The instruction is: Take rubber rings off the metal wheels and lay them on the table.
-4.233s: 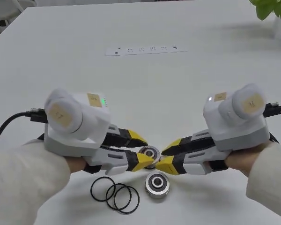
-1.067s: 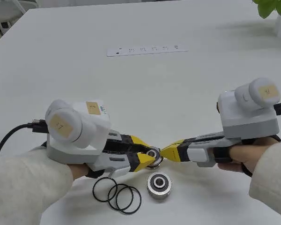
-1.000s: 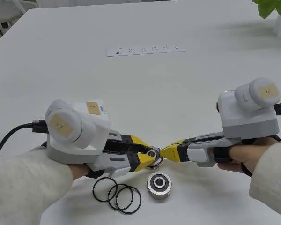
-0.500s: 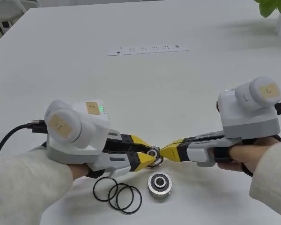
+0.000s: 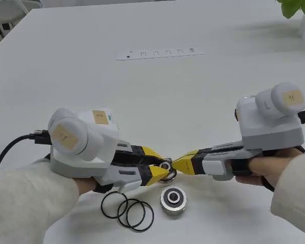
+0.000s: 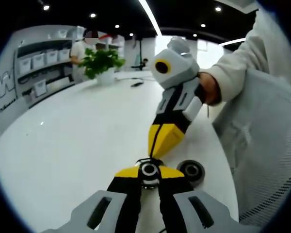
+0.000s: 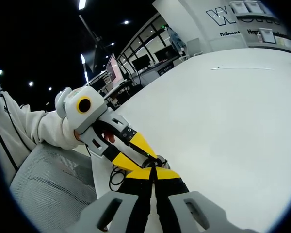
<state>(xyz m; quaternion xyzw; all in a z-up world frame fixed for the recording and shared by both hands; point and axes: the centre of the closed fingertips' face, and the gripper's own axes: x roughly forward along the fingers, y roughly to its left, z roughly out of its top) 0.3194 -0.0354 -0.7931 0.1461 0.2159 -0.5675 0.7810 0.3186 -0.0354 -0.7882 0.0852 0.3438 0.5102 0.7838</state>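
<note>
My left gripper (image 5: 161, 165) is shut on a small metal wheel (image 5: 166, 166) and holds it just above the white table (image 5: 157, 101). In the left gripper view the wheel (image 6: 149, 169) sits between the yellow jaw tips (image 6: 149, 172). My right gripper (image 5: 177, 164) comes in from the right, shut, its tips pinching the thin black rubber ring at the wheel's rim. A second wheel (image 5: 173, 199) lies flat on the table below them. Three loose rubber rings (image 5: 127, 211) lie to its left, overlapping.
A white power strip (image 5: 160, 53) lies further back on the table. A potted plant (image 5: 295, 7) stands at the far right corner. A black cable (image 5: 10, 138) trails from the left gripper. A person stands far off in the left gripper view (image 6: 82, 48).
Since four seconds ago my right gripper's jaws have closed at the wheel's rim and its body has drawn back to the right. Over the last second nothing has visibly moved.
</note>
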